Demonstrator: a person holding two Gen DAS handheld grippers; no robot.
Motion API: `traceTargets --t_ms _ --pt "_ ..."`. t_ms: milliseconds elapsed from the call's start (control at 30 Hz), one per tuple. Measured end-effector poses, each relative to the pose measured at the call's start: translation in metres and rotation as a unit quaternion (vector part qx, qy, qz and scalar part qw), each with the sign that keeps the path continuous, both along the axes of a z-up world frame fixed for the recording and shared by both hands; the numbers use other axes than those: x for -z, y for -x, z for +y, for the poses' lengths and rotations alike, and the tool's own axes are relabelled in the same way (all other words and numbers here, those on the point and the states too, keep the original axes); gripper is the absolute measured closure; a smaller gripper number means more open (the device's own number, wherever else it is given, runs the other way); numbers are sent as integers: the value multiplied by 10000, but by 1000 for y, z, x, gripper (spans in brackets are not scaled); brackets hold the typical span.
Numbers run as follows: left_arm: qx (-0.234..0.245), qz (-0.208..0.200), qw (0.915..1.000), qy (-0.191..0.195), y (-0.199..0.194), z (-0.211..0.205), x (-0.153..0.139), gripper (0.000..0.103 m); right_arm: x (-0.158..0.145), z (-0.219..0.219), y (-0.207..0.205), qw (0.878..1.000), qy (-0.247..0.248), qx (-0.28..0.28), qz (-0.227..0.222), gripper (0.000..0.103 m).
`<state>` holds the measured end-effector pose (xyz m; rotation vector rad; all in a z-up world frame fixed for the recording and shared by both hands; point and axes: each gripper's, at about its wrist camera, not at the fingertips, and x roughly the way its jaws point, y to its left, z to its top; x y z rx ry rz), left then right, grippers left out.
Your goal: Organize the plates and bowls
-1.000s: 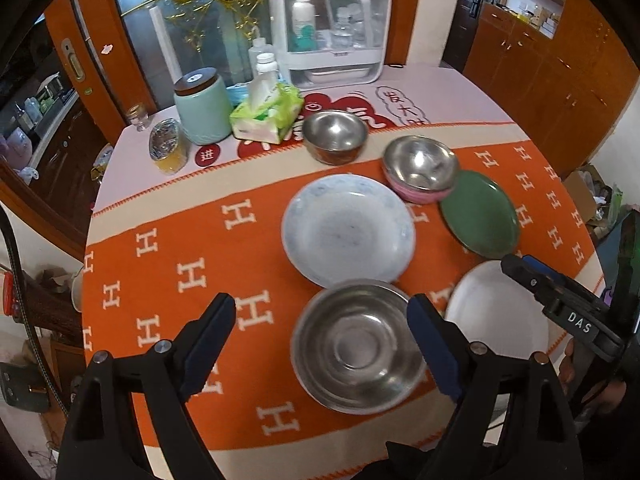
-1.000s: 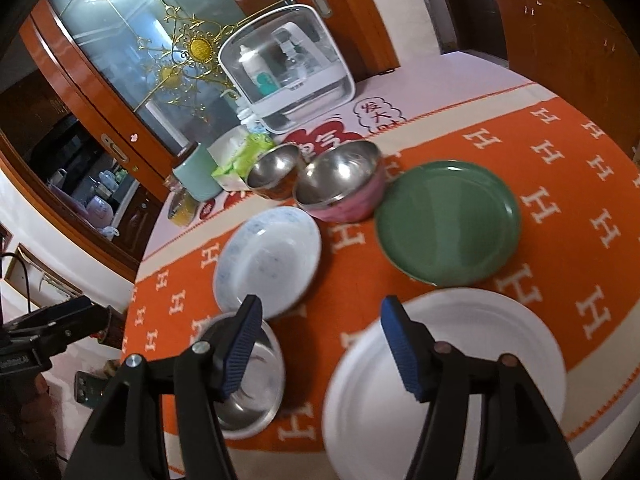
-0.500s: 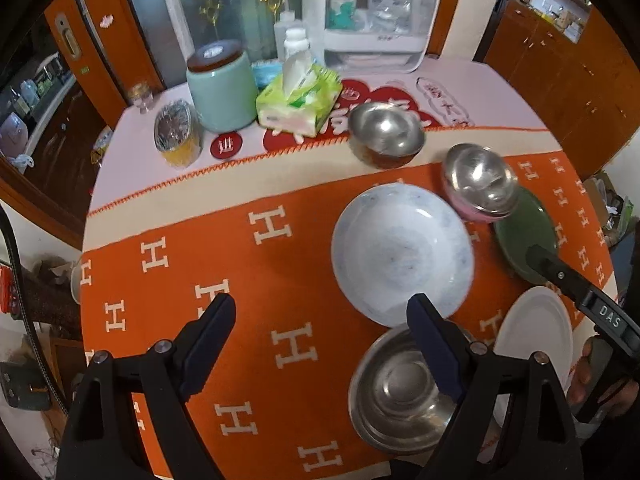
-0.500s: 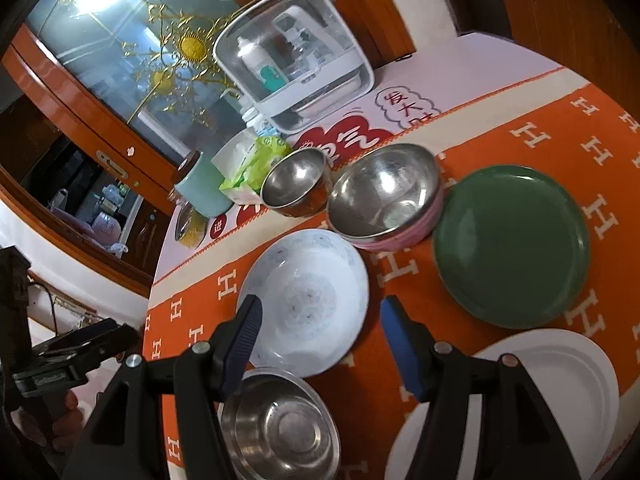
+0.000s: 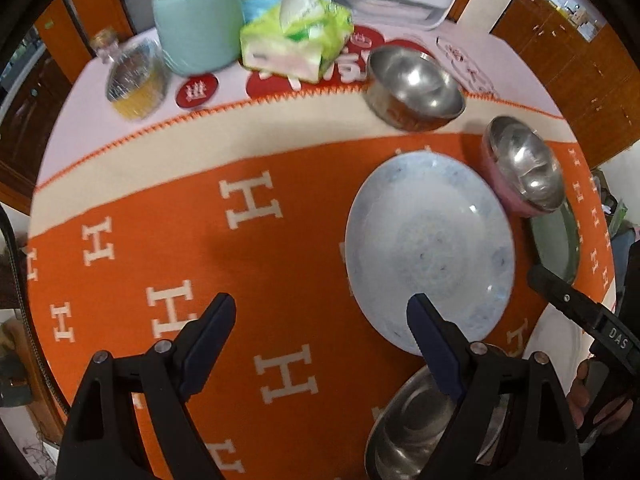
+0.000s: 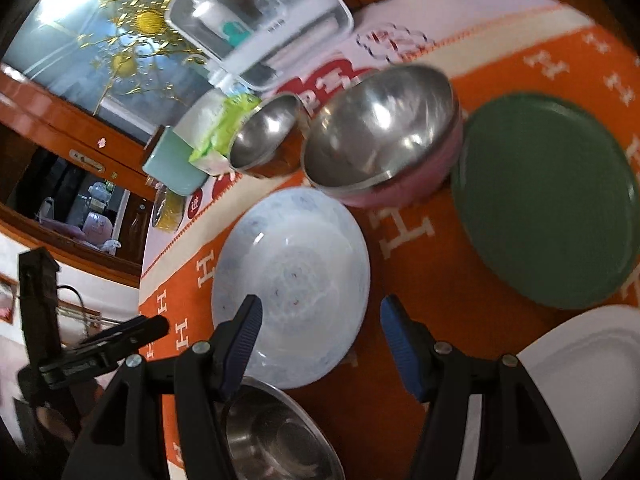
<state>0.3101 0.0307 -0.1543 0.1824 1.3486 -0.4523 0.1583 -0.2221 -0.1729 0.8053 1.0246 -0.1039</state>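
My left gripper is open and points down at bare orange cloth, nothing between its fingers. Just right of it lie a pale blue-white plate and, nearer, a large steel bowl partly hidden by the right finger. My right gripper is open over the near rim of the same pale plate, gripping nothing. Behind stand a small steel bowl and a pink-sided steel bowl. A green plate and a white plate lie to the right.
At the back of the round table stand a tissue pack, a mint canister, a glass jar and a white lidded box. Wooden cabinets surround the table. The table edge runs close on the left.
Both grippers sank toward the table. The left one slid left, so the large steel bowl left its jaws. The right one shifted from the white plate toward the pale plate.
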Motion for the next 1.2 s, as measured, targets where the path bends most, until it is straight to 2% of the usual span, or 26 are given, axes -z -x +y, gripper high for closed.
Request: traceTargets --t_ms 267,467,533,633,800,933,1033,1200 --pt "93 228 9997 66 -4 -8 33 16 28 1 -4 9990 -351 -8 281 41" --pt "141 209 9997 -25 -7 -14 46 16 42 5 -10 9976 -587 -104 353 55" --pt "119 248 9996 -33 -8 -15 51 17 45 6 -12 9973 -638 -134 348 63" --pt "86 310 9995 4 -10 -17 56 20 48 6 -14 9970 -686 -149 324 72" --pt "76 442 9990 19 -11 -18 68 30 52 0 -10 9966 -778 -69 266 79" --pt "146 382 9992 11 -13 -22 70 37 56 -6 -7 9959 -872 16 257 88" --pt "165 349 9993 -23 -12 -27 70 38 58 -8 -6 9951 -962 68 224 88" --pt "224 278 9994 -34 -9 -40 66 51 63 -13 -3 9931 -1142 186 197 93"
